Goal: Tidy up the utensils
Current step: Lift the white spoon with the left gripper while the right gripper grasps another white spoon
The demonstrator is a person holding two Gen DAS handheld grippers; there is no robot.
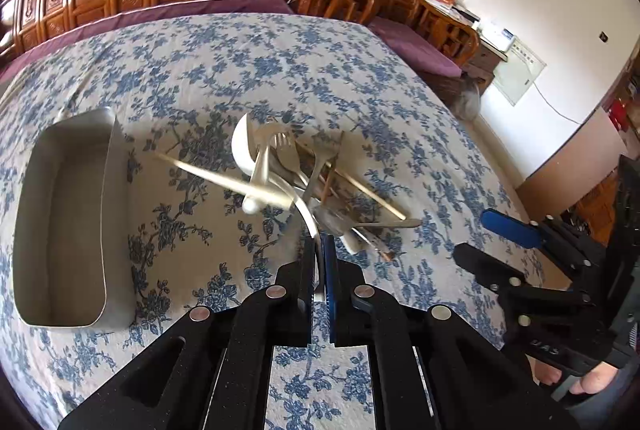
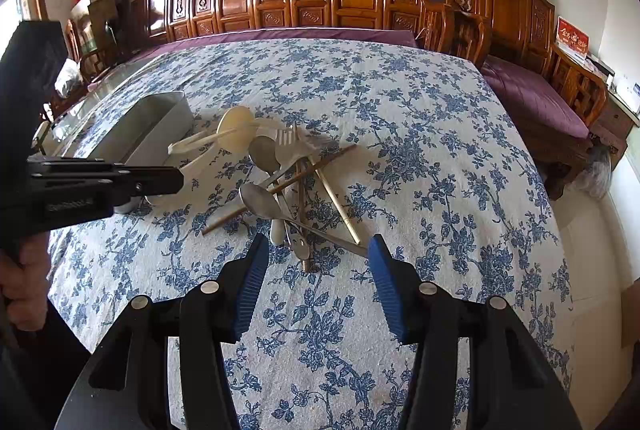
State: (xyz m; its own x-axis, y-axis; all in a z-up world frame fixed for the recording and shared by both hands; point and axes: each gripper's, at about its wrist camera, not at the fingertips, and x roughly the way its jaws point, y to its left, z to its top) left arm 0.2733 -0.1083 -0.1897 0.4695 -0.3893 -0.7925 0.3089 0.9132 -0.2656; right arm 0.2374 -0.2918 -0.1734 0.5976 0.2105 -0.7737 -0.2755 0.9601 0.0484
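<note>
Utensils (image 2: 280, 185) lie in a tangled heap near the middle of the bench, which is covered by a blue-flowered white cloth (image 2: 420, 157). The heap mixes metal spoons, a fork, white plastic spoons and wooden chopsticks, crossing over one another. Just left of the heap sits a rectangular metal tin (image 1: 64, 222), open-topped and showing nothing inside; I judge it is where the utensils are meant to go.

My left gripper (image 1: 319, 254) has its fingers pressed nearly together on the curved handle of a white plastic utensil (image 1: 306, 213). The handle runs up from the fingers into the heap, so I appear to be drawing it out toward the tin. Which of the white utensils it belongs to, I cannot tell.

My right gripper (image 2: 318, 250) hangs above the near edge of the heap, fingers spread wide and holding nothing, apparently placed to take the next piece.

Carved wooden seating with purple cushions (image 2: 532, 89) lines the wall behind the bench.
</note>
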